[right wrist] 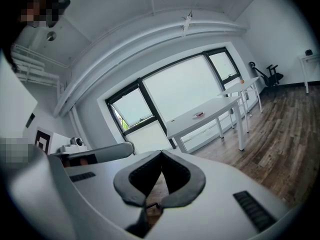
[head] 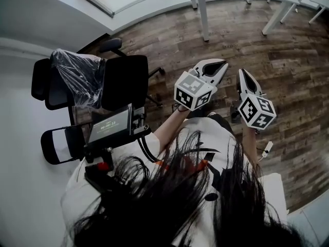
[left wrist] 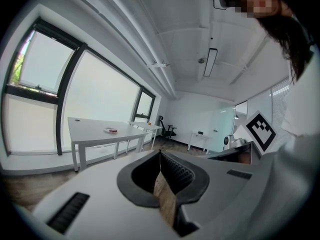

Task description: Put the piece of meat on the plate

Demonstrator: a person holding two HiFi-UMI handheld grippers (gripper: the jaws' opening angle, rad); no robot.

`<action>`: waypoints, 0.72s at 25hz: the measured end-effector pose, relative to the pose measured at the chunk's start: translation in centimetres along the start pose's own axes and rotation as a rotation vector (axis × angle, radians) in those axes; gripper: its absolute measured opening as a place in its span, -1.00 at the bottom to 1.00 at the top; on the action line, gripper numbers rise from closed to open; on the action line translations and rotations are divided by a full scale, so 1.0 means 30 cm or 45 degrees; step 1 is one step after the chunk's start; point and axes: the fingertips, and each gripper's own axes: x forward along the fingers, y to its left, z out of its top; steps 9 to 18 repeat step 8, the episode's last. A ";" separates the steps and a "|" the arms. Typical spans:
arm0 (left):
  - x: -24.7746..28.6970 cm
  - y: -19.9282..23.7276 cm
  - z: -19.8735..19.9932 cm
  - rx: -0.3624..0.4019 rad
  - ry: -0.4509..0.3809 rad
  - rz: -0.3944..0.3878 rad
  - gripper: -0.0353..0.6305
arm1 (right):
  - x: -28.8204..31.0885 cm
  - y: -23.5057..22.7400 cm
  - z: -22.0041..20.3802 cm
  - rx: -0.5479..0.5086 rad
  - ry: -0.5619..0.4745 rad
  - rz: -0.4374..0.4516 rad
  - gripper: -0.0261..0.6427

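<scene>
Head view: left gripper [head: 222, 64] and right gripper [head: 242, 73] both pressed together on nothing above the wood floor [head: 288, 86]; small red thing [right wrist: 199, 115] on far white table [right wrist: 222, 105], maybe the meat, too small to tell, likely soft and slippery, so pinch mid-body.

Your left gripper [left wrist: 160, 155] points across an office, jaws closed together, gripping nothing. At nine o'clock a white table [left wrist: 95, 129] stands before tall windows [left wrist: 102, 91].
</scene>
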 end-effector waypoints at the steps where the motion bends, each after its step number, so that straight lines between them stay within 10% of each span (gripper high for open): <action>1: 0.001 0.000 0.000 0.001 0.000 -0.001 -0.88 | 0.000 0.000 0.000 0.000 -0.001 0.000 -0.90; 18: -0.001 0.003 -0.012 0.004 0.006 0.000 -0.88 | 0.009 -0.002 -0.009 0.004 0.003 0.004 -0.90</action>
